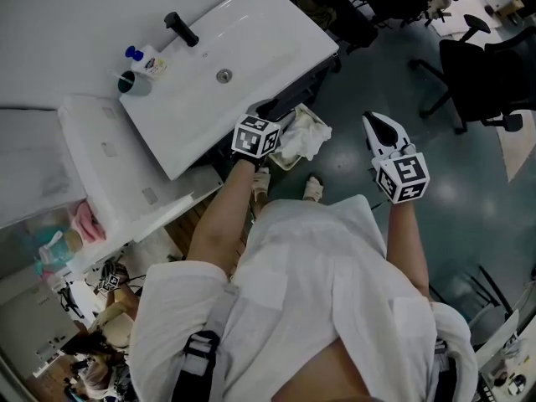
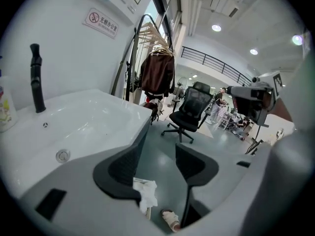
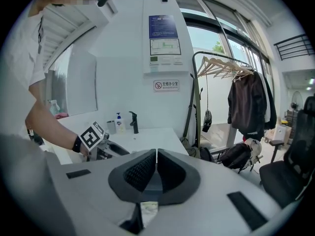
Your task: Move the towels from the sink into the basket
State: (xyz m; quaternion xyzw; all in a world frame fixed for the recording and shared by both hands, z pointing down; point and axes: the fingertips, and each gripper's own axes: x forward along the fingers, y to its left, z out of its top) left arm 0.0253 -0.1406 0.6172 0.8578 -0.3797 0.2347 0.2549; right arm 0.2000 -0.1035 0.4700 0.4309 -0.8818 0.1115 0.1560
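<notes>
The white sink [image 1: 201, 99] slants across the upper left, and no towel shows in its basin. White towels [image 1: 306, 136] lie piled in the basket [image 1: 286, 163] on the floor just past the sink's near corner. My left gripper [image 1: 280, 107] hangs over the sink's edge beside the basket, jaws open with nothing between them. In the left gripper view, the left gripper [image 2: 160, 154] looks down past the sink [image 2: 88, 122] at the towels [image 2: 145, 192]. My right gripper [image 1: 378, 128] floats over bare floor to the right. In its own view, the right gripper [image 3: 156, 155] is shut and empty.
A black faucet [image 1: 180, 28], a soap bottle [image 1: 147, 59] and a cup [image 1: 133, 83] stand at the sink's back. A white cabinet [image 1: 109, 166] adjoins the sink. A black office chair [image 1: 477, 74] sits at far right. A clothes rack with a dark jacket [image 3: 246, 107] stands behind the sink.
</notes>
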